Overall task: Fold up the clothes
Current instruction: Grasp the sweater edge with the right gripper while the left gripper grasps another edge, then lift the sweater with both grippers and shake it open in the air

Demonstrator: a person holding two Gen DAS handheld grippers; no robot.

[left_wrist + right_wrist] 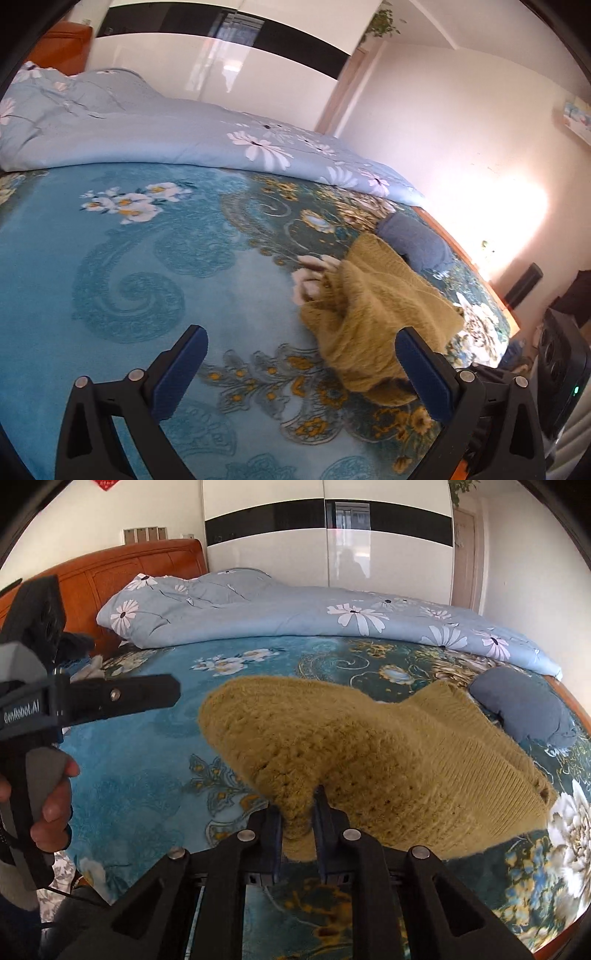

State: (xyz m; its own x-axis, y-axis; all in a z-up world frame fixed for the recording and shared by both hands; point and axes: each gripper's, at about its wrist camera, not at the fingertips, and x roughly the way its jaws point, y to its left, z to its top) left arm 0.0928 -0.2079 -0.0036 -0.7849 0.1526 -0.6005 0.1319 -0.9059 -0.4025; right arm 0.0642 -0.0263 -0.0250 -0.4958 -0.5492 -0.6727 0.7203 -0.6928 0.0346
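A mustard-yellow knitted sweater (369, 753) lies bunched on the blue flowered bedspread (140, 775). My right gripper (299, 805) is shut on a fold of the sweater's near edge and lifts it off the bed. In the left wrist view the same sweater (376, 314) lies to the right of my left gripper (299, 347), which is open with nothing between its blue pads (184, 365). The left gripper's body (92, 698) shows at the left of the right wrist view, held by a hand (51, 805).
A folded blue-grey garment (524, 705) lies beyond the sweater near the bed's right edge. A light blue daisy-print quilt (295, 609) is heaped along the far side. A wooden headboard (122, 568) stands at the left, a white wardrobe (325, 550) behind.
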